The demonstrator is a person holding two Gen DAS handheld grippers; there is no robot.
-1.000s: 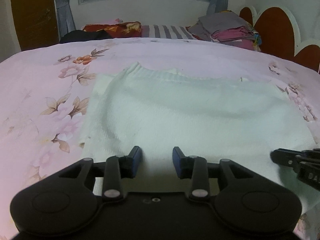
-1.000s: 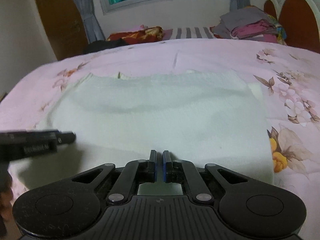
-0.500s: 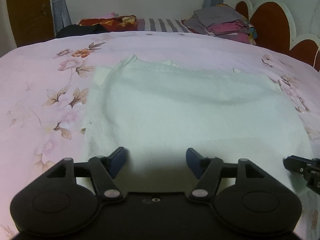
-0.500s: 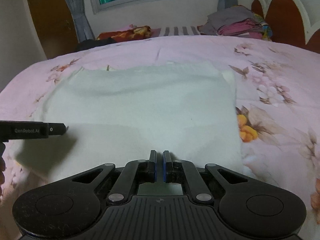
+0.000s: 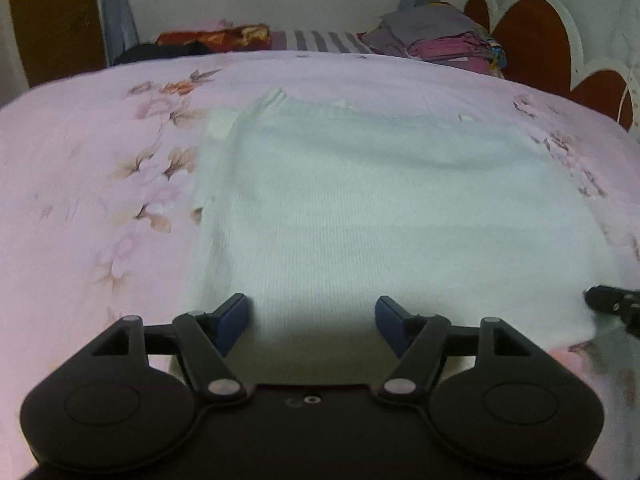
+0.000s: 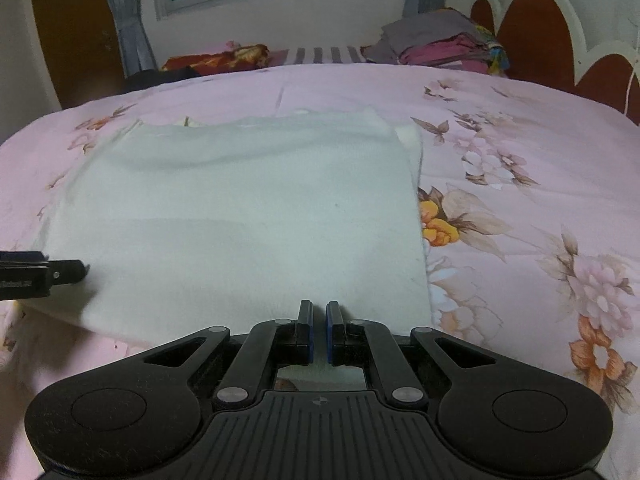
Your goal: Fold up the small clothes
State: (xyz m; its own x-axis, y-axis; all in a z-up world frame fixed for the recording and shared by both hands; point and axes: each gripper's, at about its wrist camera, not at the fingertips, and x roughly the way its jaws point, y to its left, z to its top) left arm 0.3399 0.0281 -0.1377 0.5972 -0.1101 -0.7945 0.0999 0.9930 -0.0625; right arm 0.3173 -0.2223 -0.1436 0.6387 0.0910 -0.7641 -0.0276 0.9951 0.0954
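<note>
A white knitted garment (image 5: 380, 208) lies flat on the pink floral bedsheet (image 5: 100, 168); it also shows in the right wrist view (image 6: 240, 216). My left gripper (image 5: 312, 316) is wide open and empty over the garment's near left edge. My right gripper (image 6: 319, 330) has its jaws nearly closed with a narrow gap, at the garment's near right edge; whether cloth is pinched is unclear. The right gripper's tip (image 5: 612, 304) shows at the far right of the left wrist view. The left gripper's finger (image 6: 44, 276) shows at the left of the right wrist view.
A stack of folded clothes (image 6: 444, 46) sits at the far right of the bed by the headboard (image 6: 536, 36). A red patterned cloth (image 6: 220, 58) and a striped pillow (image 6: 320, 55) lie at the far edge under the window.
My left gripper opened from a narrow gap to wide open and drew back toward the garment's near edge. My right gripper stayed nearly closed and shifted right along the near edge.
</note>
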